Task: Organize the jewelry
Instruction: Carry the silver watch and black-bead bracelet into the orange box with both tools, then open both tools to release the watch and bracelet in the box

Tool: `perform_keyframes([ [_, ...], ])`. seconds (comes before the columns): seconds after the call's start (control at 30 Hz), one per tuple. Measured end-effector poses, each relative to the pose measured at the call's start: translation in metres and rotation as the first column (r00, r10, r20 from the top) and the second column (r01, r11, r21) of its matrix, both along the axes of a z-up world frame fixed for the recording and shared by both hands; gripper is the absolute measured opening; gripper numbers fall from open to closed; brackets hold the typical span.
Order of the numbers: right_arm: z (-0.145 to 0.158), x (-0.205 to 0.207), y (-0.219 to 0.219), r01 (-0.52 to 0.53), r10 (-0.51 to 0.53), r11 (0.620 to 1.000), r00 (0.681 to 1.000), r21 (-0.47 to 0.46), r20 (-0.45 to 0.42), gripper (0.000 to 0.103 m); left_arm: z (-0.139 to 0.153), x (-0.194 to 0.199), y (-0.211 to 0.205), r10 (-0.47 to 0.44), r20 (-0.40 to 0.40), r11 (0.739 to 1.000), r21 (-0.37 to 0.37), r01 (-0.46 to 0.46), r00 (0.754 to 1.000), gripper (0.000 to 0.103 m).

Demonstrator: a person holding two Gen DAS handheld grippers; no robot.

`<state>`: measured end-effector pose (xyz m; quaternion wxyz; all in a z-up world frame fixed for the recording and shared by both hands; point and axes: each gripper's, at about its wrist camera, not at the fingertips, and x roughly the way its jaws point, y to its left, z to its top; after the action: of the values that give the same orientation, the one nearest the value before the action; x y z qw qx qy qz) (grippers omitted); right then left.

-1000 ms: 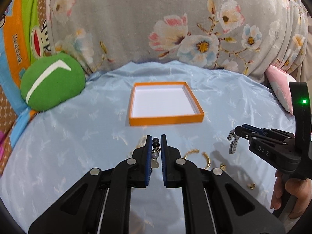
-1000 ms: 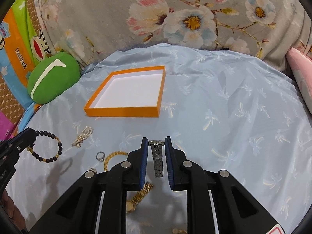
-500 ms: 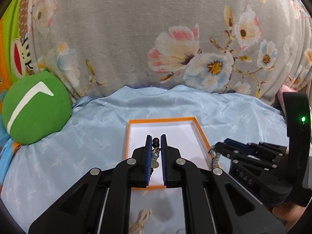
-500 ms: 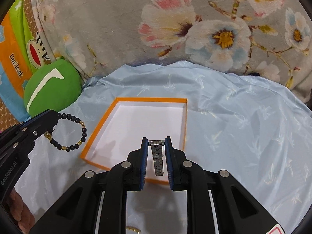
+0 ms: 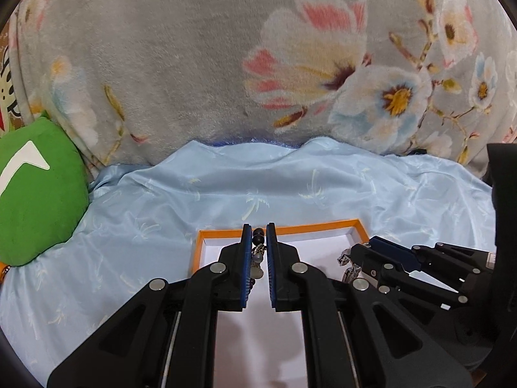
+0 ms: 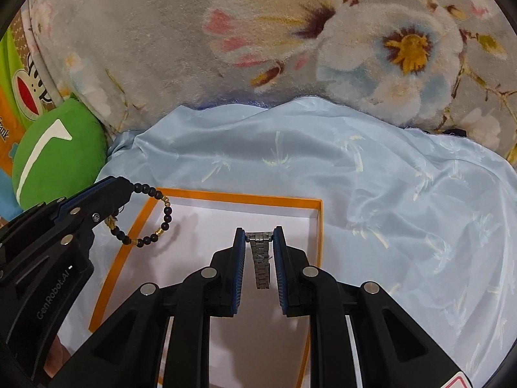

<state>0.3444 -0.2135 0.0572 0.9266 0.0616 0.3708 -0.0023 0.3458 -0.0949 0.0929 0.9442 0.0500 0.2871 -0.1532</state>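
Both hands had carried their loads forward across the bed since the earlier frames, from over the scattered jewellery to over the box, which had grown from a small square far ahead to fill the lower part of both views; the largest thing behind was the grey plush blanket with pink and white flowers [image 5: 226,64], and below it lay the pale blue satin sheet printed with small palm trees [image 5: 258,190], with a round green cushion bearing a white stripe [image 5: 35,187] at the left edge; on the sheet sat the shallow orange-rimmed cardboard box with a white floor [image 6: 232,196], seemingly empty of jewellery; the left tongs [image 5: 259,237] were clamped fully shut on a black bead bracelet with gold spacer beads [image 6: 155,223], which hung as a loop over the box's left corner in the right wrist view; the right tongs [image 6: 258,237] were nearly closed, pinching a silver metal link watch band [image 6: 261,258] near its top, the rest dangling over the box floor.

Both pieces looked light; the bracelet was probably strung on elastic, limp and prone to swing, best held across its beads as it was; the band was jointed steel, smooth and likely to slide between pads, so a grip across a link's width suited it; letting each go low over the floor would likely keep them from bouncing out.
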Motion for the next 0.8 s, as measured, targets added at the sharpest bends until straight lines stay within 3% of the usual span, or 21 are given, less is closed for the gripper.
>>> perform_keyframes([
  [0.43, -0.022, 0.028, -0.006, -0.001, -0.001, 0.999, 0.999, -0.049, -0.047, 0.017, -0.038, 0.034, -0.014, 0.019, -0.082, 1.000, 0.017, -0.017, 0.996, 0.008],
  [0.8, -0.020, 0.023, -0.007, 0.006, -0.008, 0.998, 0.999, -0.065, -0.033, 0.017, -0.035, 0.032, -0.006, 0.038, -0.076, 0.999, -0.007, -0.038, 0.996, 0.012],
])
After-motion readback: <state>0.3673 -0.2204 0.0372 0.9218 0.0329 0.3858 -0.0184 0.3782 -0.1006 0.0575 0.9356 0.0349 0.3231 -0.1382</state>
